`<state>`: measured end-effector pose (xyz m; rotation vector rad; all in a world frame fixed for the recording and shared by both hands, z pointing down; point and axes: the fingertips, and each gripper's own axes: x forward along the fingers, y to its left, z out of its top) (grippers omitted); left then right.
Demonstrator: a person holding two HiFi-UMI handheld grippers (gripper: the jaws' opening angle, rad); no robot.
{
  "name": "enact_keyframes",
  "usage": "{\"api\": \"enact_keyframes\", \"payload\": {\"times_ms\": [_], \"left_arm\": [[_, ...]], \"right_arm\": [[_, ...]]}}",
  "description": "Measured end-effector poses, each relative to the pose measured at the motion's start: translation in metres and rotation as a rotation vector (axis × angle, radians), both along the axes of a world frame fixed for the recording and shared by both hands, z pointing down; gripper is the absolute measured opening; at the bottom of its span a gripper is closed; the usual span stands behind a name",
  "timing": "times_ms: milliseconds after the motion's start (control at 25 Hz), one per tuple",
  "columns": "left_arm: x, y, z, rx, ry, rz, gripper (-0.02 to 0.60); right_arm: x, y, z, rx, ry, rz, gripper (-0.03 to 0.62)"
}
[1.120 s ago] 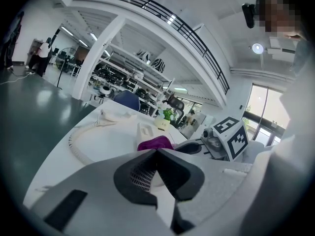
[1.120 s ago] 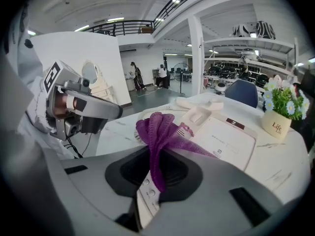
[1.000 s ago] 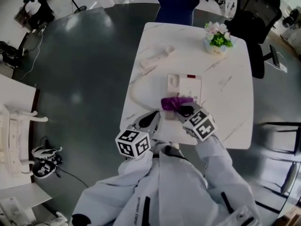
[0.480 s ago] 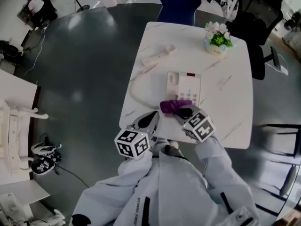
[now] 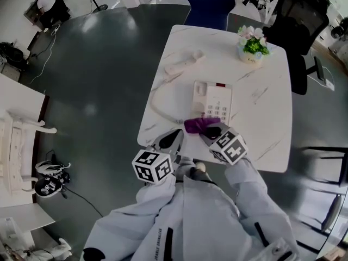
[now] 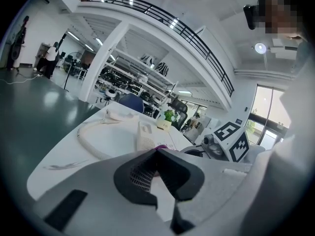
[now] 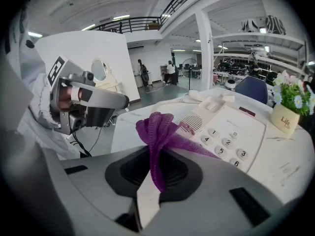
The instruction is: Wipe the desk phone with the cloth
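The cream desk phone [image 5: 213, 100] lies in the middle of the white table [image 5: 266, 113]; its keypad [image 7: 224, 142] shows close up in the right gripper view. Its handset [image 5: 182, 63] lies off the cradle at the table's far left, joined by a coiled cord [image 5: 156, 105]. My right gripper [image 5: 209, 130] is shut on a purple mesh cloth [image 7: 158, 136], which rests at the phone's near edge. At the table's near left edge my left gripper [image 5: 171, 140] is shut with nothing in it.
A small pot of flowers [image 5: 251, 44] stands at the table's far right corner. A blue chair [image 5: 209, 4] and a black office chair [image 5: 296, 26] stand beyond the table. Grey floor lies to the left.
The right gripper has drawn the purple cloth slightly nearer, from the lower keypad to the phone's near edge. The left gripper has stayed put.
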<state>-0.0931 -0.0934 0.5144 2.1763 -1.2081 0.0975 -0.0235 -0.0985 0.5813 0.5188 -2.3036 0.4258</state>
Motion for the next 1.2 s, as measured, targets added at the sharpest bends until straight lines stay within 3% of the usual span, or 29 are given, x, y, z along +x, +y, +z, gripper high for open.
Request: {"api": "enact_keyframes", "payload": {"times_ms": [680, 800, 960, 1200], "left_arm": [[-0.002, 0.009, -0.011, 0.039, -0.016, -0.018, -0.002], [-0.003, 0.010, -0.017, 0.061, -0.025, -0.015, -0.002], [-0.005, 0.009, -0.026, 0.106, -0.040, -0.002, -0.002], [-0.003, 0.003, -0.043, 0.159, -0.043, 0.016, -0.003]], "right_arm": [[0.004, 0.027, 0.006, -0.054, -0.005, -0.012, 0.037], [0.006, 0.028, 0.001, -0.089, -0.091, 0.042, 0.037], [0.009, 0.025, -0.022, -0.124, -0.293, 0.150, 0.037], [0.021, 0.014, -0.054, -0.076, -0.469, 0.264, 0.037]]}}
